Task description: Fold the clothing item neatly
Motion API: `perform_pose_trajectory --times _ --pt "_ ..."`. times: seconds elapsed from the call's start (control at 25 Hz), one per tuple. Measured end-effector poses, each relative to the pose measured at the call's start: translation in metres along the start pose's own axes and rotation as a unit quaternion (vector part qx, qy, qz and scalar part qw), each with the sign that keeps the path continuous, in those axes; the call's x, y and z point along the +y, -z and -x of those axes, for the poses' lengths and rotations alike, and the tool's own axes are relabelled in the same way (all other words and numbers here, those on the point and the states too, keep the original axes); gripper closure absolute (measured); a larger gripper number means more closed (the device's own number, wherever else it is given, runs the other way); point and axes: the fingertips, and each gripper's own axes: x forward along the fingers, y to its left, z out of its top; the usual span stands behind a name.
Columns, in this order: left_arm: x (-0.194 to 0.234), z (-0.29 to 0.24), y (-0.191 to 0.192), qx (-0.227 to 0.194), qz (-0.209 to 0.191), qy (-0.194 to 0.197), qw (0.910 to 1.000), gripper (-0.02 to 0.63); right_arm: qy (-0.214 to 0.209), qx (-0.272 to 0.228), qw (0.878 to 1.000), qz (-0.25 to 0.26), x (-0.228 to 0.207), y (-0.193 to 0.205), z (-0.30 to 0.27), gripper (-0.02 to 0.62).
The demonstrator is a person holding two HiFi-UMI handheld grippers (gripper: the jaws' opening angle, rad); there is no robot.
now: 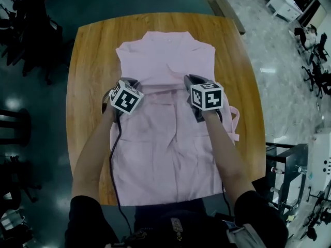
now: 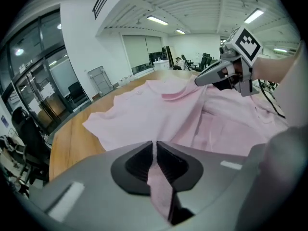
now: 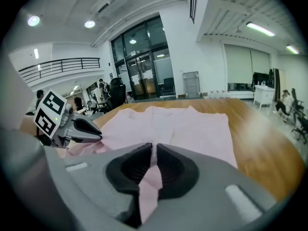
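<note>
At mid-frame on the round wooden surface [image 1: 93, 45] lies the pale pink fabric shirt [image 1: 165, 154]; left tongs [image 2: 155, 150] and right tongs [image 3: 154, 153] each clamp a pinch. Judged mid-fold; next, carry both pinches over evenly.

Head view: the pale pink fabric garment [image 1: 165, 154] and the person's dark-clothed torso [image 1: 176, 226] hide most of the near edge of the rounded wooden table [image 1: 88, 61]; forearms [image 1: 227, 154] cover strips of the garment. Right gripper view: distant figures [image 3: 41, 97] are too small to distinguish.
</note>
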Motion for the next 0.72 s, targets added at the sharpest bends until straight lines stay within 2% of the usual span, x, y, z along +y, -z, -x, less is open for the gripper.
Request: perform_pose_trajectory --times 0.08,0.16,0.28,0.36,0.52,0.72 --pt "-0.004 -0.007 0.011 0.021 0.0 -0.005 0.9998 0.571 -0.005 0.011 0.999 -0.033 -0.001 0.015 0.0 0.558" --pt "-0.001 -0.013 0.02 0.031 0.021 -0.016 0.9992 0.571 -0.014 0.012 0.998 -0.062 -0.003 0.023 0.003 0.549" --pt "0.01 -0.011 0.025 0.021 0.075 -0.031 0.9965 0.552 -0.025 0.01 0.997 -0.075 -0.005 0.026 0.009 0.544" --pt "0.019 -0.006 0.025 0.011 0.095 -0.043 0.9944 0.504 -0.019 0.004 0.997 -0.073 -0.008 0.023 0.016 0.537" --pt "0.02 -0.002 0.033 0.019 0.107 -0.041 0.9932 0.497 0.003 -0.012 0.995 -0.101 -0.018 0.018 0.025 0.534" --pt "0.028 -0.002 0.039 0.028 0.108 -0.048 0.9926 0.514 0.009 0.001 0.984 -0.176 -0.022 0.036 0.028 0.534"
